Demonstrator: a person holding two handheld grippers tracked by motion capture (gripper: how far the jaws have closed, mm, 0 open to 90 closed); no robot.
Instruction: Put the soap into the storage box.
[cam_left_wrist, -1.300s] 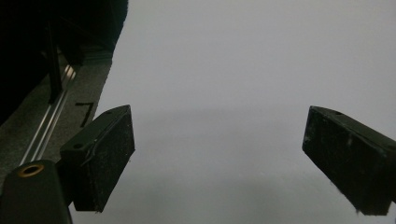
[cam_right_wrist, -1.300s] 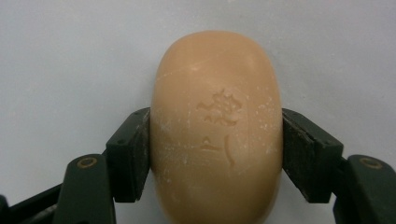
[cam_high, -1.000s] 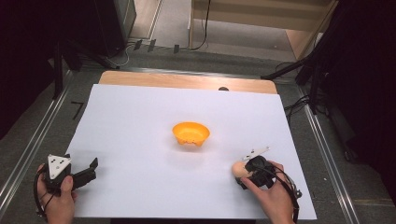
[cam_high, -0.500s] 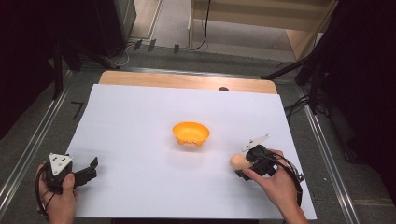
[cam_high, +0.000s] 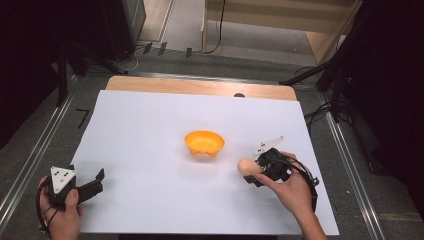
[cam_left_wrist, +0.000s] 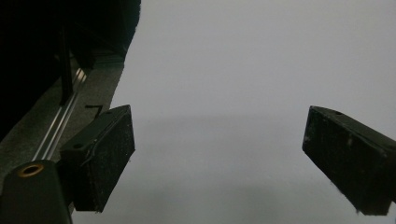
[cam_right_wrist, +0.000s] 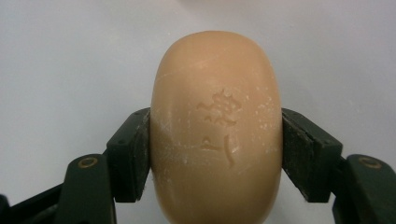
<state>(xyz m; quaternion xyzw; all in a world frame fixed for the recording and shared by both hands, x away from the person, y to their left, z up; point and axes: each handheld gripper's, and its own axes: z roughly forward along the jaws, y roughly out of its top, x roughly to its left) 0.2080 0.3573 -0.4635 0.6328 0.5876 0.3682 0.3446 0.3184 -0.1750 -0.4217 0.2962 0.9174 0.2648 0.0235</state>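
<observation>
A tan oval bar of soap with a stamped mark sits between the two black jaws of my right gripper, which is shut on it. In the high view the soap and right gripper are lifted just right of an orange bowl at the centre of the white sheet. My left gripper rests at the sheet's near left corner, held by a hand. Its jaws stand wide apart in the left gripper view, with only white paper between them.
The white sheet covers a wooden table whose bare far edge shows. Metal rails run along both sides. Dark stands and cables sit at the far right beyond the table.
My right gripper has moved left and away from the near edge with the soap, closer to the orange bowl. The left gripper has stayed put.
</observation>
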